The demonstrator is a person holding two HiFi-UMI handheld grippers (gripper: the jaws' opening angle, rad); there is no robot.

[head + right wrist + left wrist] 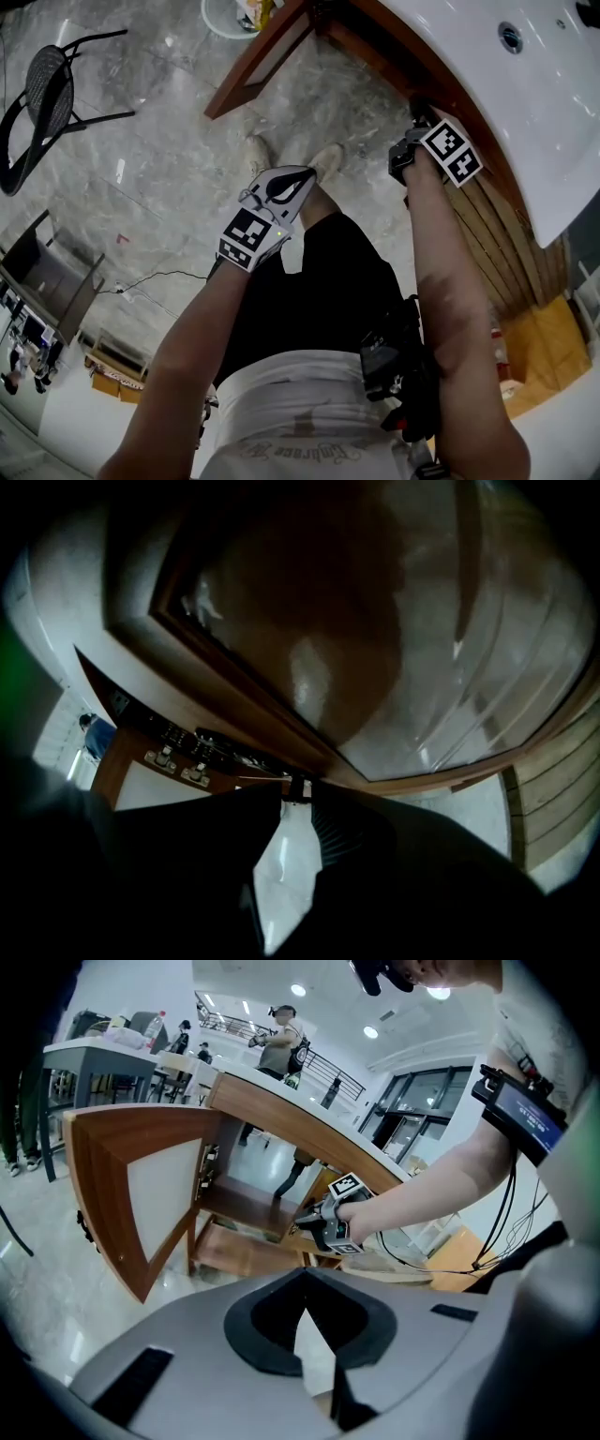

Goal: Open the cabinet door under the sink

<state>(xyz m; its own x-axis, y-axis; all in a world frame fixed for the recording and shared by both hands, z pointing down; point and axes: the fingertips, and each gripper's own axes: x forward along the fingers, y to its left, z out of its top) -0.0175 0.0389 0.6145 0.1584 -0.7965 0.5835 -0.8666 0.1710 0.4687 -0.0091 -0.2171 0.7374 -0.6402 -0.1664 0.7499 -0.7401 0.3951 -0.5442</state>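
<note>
The white sink (525,94) sits on a wooden cabinet. The cabinet's left door (251,66) (141,1194) stands swung wide open, showing the shelves inside. My right gripper (419,111) (302,1222) reaches under the sink's rim to the other door (375,667), a wood frame round a glossy panel. In the dim right gripper view a small dark knob (297,787) on that door's frame sits between the jaw tips of the right gripper (296,794), which look pressed on it. My left gripper (302,176) (306,1288) hangs shut and empty over the floor, apart from the cabinet.
The person's legs and shoes stand on the grey marble floor (169,169) in front of the cabinet. A black chair (47,94) is at the far left. A white bin (230,19) sits by the open door. The slatted wooden cabinet side (497,244) runs along the right.
</note>
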